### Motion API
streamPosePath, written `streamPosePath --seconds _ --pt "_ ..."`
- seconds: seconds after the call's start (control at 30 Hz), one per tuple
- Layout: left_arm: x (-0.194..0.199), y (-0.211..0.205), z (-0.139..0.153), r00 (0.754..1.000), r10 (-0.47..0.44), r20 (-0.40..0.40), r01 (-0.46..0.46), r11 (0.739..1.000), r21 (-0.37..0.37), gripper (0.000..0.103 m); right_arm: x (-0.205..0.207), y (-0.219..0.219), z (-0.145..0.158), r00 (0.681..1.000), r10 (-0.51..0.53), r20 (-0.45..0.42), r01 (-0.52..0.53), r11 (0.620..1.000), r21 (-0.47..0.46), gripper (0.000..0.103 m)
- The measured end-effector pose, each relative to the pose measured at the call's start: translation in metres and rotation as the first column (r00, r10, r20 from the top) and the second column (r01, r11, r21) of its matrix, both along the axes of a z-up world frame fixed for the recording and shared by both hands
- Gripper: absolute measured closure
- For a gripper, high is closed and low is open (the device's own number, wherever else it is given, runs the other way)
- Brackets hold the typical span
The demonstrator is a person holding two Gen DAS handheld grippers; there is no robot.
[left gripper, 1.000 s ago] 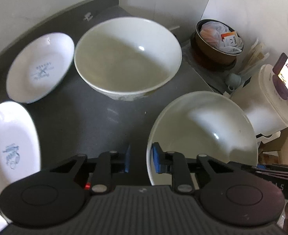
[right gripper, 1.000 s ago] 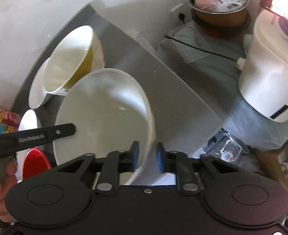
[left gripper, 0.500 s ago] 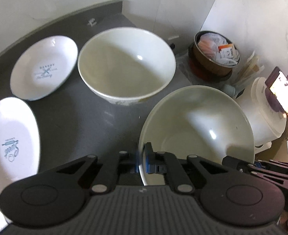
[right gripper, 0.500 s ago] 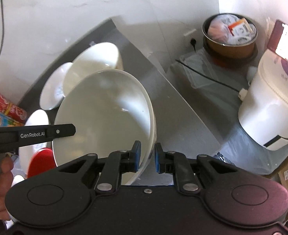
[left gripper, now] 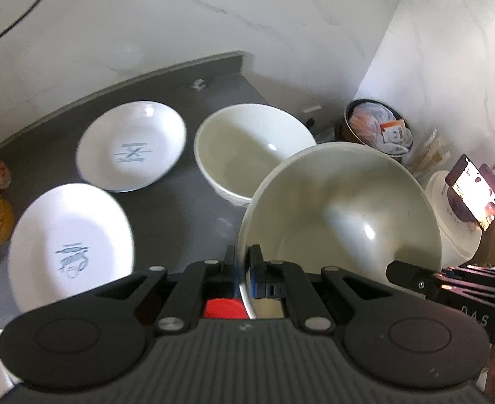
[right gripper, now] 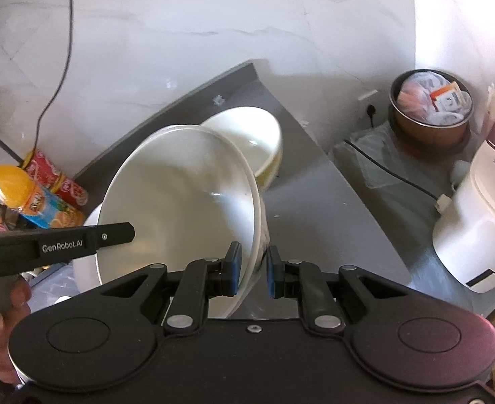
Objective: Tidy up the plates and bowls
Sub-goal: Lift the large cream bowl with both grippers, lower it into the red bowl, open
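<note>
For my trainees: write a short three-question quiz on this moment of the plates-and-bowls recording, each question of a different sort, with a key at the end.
1. True or false: the lifted bowl is gripped on its rim by both the left hand-held gripper and the right hand-held gripper.
2. How many white plates lie on the dark counter in the left wrist view?
A. one
B. two
C. four
3. Fill in: the second bowl stands on the counter, ____ the lifted bowl in the left wrist view.

Key
1. True.
2. B: the far plate and the near plate.
3. Behind.
</note>
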State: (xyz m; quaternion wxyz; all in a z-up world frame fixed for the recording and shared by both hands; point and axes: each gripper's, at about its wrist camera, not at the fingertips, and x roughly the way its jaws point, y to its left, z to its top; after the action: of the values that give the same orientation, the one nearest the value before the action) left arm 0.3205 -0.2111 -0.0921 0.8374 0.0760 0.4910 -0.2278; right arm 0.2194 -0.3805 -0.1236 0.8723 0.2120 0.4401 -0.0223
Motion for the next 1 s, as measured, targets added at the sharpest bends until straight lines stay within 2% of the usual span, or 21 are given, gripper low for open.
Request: streamPosePath --seconds 0.17,0.5,1.0 --pt "-0.007 0.022 0.011 0.998 0.04 0.038 -0.04 0.999 -0.009 0.097 0.003 0.02 0.008 0.999 0.037 0.012 -0.036 0.999 -0.012 0.088" --pt "-0.015 0.074 0.01 0.993 0.119 0.01 -0.118 0.992 -0.048 0.097 0.003 0.058 0.009 0.995 0.1 -0.01 -0.1 0.995 -0.021 0.088" --pt "-0.023 0.121 -0.014 0.987 0.144 -0.068 -0.147 0.988 -0.042 0.097 -0.005 0.094 -0.009 0.985 0.137 -0.1 -0.141 0.989 -0.035 0.087"
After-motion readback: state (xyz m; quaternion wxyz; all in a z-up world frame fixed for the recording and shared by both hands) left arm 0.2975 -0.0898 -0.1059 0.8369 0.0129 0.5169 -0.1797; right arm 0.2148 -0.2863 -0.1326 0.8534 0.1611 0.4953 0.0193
